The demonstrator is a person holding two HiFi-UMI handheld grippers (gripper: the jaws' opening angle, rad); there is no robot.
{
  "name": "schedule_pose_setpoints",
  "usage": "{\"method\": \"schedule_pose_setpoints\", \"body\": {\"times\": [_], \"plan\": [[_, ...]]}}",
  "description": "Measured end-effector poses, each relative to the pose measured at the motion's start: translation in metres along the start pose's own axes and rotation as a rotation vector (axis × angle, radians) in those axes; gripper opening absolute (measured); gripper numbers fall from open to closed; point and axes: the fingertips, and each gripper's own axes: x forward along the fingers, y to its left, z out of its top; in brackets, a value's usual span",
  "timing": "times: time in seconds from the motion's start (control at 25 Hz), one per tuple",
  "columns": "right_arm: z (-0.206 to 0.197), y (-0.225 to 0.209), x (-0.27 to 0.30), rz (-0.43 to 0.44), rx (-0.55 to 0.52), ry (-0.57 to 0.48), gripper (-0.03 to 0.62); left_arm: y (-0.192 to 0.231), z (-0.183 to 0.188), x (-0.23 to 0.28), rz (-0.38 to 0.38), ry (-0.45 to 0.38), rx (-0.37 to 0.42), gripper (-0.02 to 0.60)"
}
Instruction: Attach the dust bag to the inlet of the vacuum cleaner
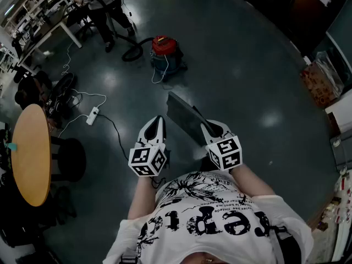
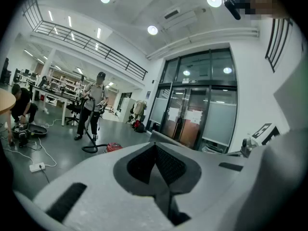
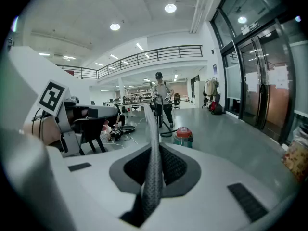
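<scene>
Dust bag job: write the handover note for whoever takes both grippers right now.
Left gripper: shut, empty, held beside the right one.
Right gripper: shut on the dust bag, which sticks out ahead of the jaws as a thin, flat grey sheet.
Vacuum: on the floor well ahead, red top on, black hose beside it. A person stands just beyond. The inlet cannot be made out from here.
Done: bag is in hand.
Left: carry the bag to the vacuum, find the inlet, fit the bag onto it.
</scene>
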Motion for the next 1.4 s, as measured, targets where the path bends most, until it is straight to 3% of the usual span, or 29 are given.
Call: {"method": "schedule_pose_setpoints", "body": {"times": [0.24, 0.48, 0.64, 0.84, 0.96, 1.08, 1.28, 1.4], "plan": [[0.025, -0.099, 0.018, 0.096, 0.020, 0.038, 0.026, -0.035, 0.002, 0.090, 0.078, -0.007, -0.022, 0.003], [0.046, -0.182, 0.045, 0.155, -0.051, 0.081, 0.026, -0.063, 0.001, 0.165, 0.137, 0.011, 0.042, 0.003], [0.059, -0.226, 0.081, 0.181, -0.013, 0.115, 0.026, -0.060, -0.008, 0.205, 0.152, 0.066, 0.056, 0.003], [0.078, -0.264, 0.133, 0.164, 0.018, 0.119, 0.026, -0.023, -0.006, 0.253, 0.178, 0.098, 0.088, 0.003], [0.090, -0.276, 0.175, 0.157, 0.021, 0.141, 0.026, 0.016, 0.005, 0.292, 0.177, 0.088, 0.068, 0.003], [0.106, -0.283, 0.216, 0.144, 0.026, 0.168, 0.026, 0.055, 0.021, 0.334, 0.159, 0.084, 0.041, 0.003], [0.145, -0.299, 0.283, 0.131, 0.005, 0.159, 0.026, 0.099, 0.052, 0.405, 0.101, 0.096, 0.064, 0.003], [0.157, -0.306, 0.316, 0.151, -0.007, 0.169, 0.027, 0.119, 0.055, 0.435, 0.111, 0.110, 0.051, 0.003]]}}
